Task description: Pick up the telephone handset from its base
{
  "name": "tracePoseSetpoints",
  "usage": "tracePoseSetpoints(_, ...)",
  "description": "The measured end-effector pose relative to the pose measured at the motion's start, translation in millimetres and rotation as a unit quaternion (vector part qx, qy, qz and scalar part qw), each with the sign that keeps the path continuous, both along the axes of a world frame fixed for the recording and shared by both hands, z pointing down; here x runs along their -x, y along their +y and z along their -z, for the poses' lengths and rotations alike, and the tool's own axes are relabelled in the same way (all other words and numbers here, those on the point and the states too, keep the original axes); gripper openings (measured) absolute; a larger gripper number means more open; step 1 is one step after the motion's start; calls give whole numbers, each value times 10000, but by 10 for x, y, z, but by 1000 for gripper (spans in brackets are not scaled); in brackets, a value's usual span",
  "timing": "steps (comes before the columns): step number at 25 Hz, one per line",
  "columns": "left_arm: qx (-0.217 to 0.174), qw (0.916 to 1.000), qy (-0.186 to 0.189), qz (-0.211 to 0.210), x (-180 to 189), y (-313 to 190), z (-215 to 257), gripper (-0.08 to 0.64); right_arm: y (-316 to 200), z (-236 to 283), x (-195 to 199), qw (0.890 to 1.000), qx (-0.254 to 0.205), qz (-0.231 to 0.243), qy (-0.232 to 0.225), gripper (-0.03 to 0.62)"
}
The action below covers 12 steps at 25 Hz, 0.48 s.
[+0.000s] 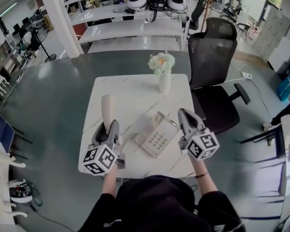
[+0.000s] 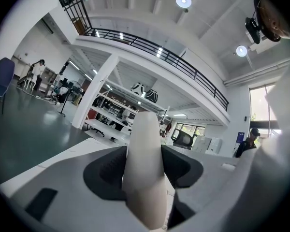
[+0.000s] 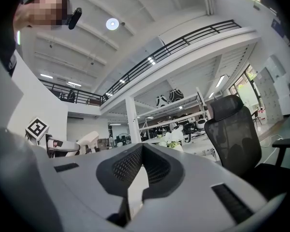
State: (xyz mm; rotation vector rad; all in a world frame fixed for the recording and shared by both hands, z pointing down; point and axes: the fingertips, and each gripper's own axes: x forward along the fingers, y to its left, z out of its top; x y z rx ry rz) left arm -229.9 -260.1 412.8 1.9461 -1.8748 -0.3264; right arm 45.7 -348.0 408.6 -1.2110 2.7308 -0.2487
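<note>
A cream telephone handset (image 1: 106, 109) stands upright over the left half of the white marble table (image 1: 135, 88), lifted clear of its base. My left gripper (image 1: 108, 127) is shut on the handset's lower part. In the left gripper view the handset (image 2: 144, 168) fills the gap between the dark pads (image 2: 106, 170). The cream phone base (image 1: 156, 135) with its keypad lies flat mid-table, to the right of the handset. My right gripper (image 1: 183, 114) hovers just right of the base, jaws together and nothing between them. In the right gripper view its tips (image 3: 142, 149) meet, and the handset (image 3: 89, 139) shows at the left.
A white vase of pale flowers (image 1: 163, 69) stands at the table's far edge. A black mesh office chair (image 1: 212, 57) sits by the table's far right corner. White shelving (image 1: 135, 28) lines the back. Grey floor surrounds the table.
</note>
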Motion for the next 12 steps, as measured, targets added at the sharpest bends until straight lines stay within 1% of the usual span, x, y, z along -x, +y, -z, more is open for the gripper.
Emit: tracePoseSetpoints(12, 206, 9997, -103, -49, -74, -11, -104, 215, 6, -3, -17, 10000, -54, 16, 40, -9)
